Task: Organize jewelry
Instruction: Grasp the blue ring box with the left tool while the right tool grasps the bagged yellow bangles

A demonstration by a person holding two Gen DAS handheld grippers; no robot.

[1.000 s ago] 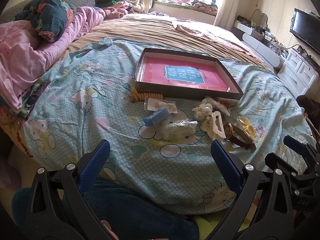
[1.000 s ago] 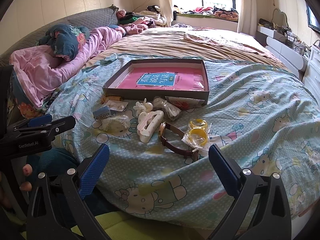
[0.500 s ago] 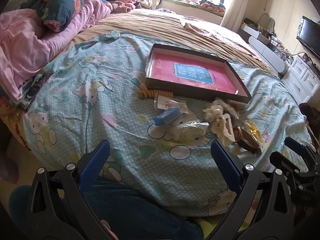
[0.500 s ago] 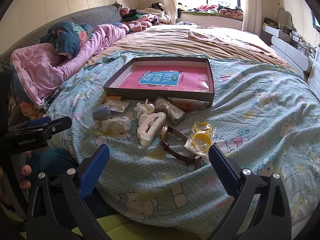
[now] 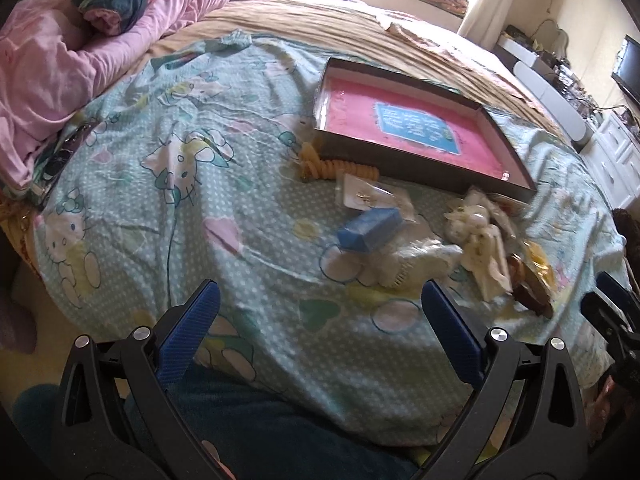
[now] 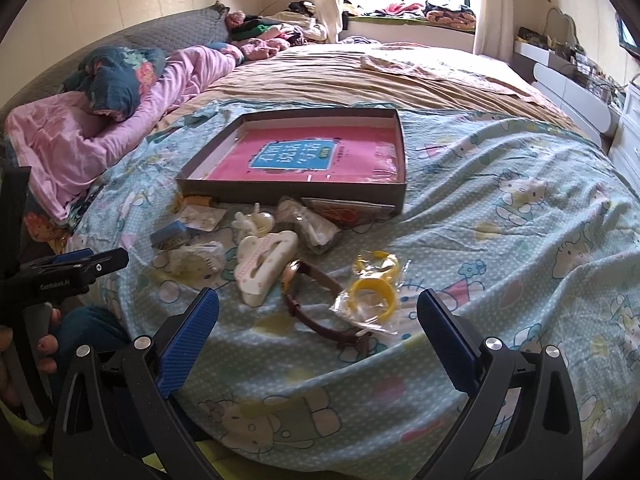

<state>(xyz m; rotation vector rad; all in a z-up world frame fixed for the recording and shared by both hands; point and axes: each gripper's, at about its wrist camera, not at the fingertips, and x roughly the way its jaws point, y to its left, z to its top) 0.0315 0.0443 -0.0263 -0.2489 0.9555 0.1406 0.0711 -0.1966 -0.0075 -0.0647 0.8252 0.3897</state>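
Note:
A shallow dark box (image 5: 416, 160) (image 6: 296, 194) with a pink book inside lies on the Hello Kitty bedspread. In front of it lie loose items: a yellow spiral hair tie (image 5: 336, 169), a blue clip (image 5: 370, 230) (image 6: 170, 236), a white hair claw (image 6: 264, 264), a brown-strap watch (image 6: 320, 308) (image 5: 528, 288), bagged yellow rings (image 6: 374, 292) and small plastic bags (image 5: 368, 196). My left gripper (image 5: 320, 312) is open and empty, just short of the items. My right gripper (image 6: 318, 320) is open and empty, its gap framing the watch and rings.
Pink and dark bedding (image 6: 100, 120) is piled at the left. A tan blanket (image 6: 360, 76) covers the far bed. White drawers (image 5: 616, 160) and a TV (image 5: 630, 68) stand at the right. The bed's near edge lies just under both grippers.
Both grippers have moved forward and tilted down toward the items on the bed. Both stay open. Nothing on the bed has moved.

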